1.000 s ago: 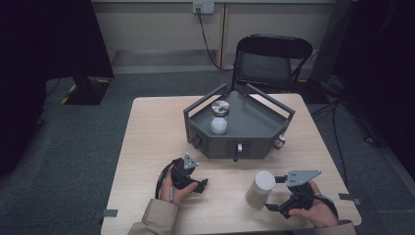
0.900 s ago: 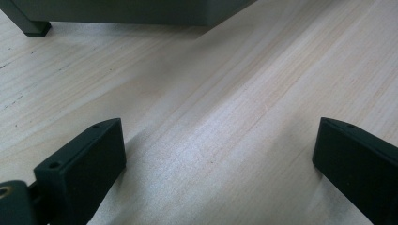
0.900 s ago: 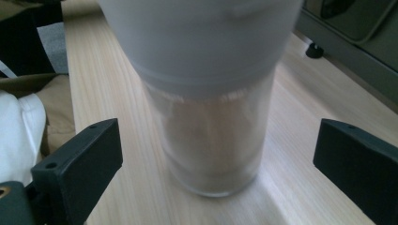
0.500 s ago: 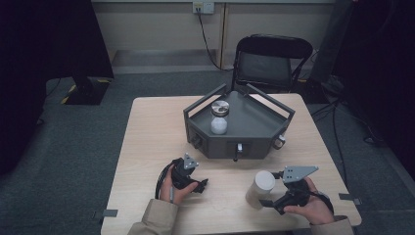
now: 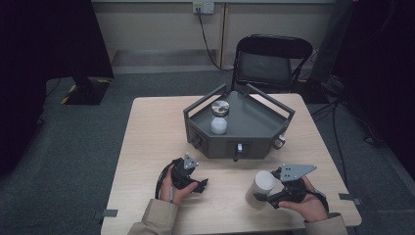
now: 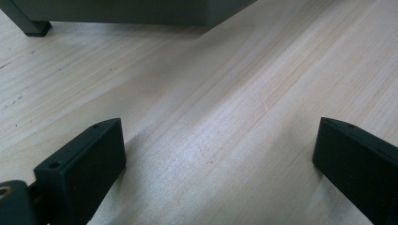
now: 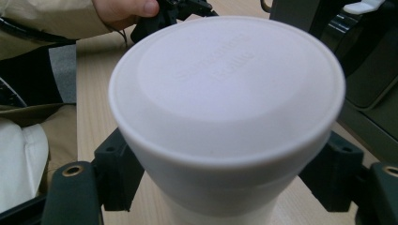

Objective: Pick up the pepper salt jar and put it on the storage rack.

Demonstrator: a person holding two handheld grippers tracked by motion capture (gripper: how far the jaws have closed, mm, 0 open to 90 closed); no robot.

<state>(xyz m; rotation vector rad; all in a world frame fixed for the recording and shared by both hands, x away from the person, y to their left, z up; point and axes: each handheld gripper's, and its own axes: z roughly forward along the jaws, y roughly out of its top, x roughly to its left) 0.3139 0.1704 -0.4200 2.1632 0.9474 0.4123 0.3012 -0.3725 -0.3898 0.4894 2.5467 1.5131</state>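
The right gripper's (image 5: 262,197) fingers (image 7: 115,164) have just been closing and now sit either side of the white container (image 5: 259,188), apparently pressing its wall below the lid. The container stands upright between them on the table (image 5: 147,147), long axis vertical, well apart from the left gripper (image 5: 201,185), whose jaws gape wide over bare wood, holding nothing. The right hand (image 5: 306,198) is clearly the nearer. Beyond the fingers sits one grey tray (image 5: 254,132) with one small jar (image 5: 219,117) inside. Two grippers, one container.
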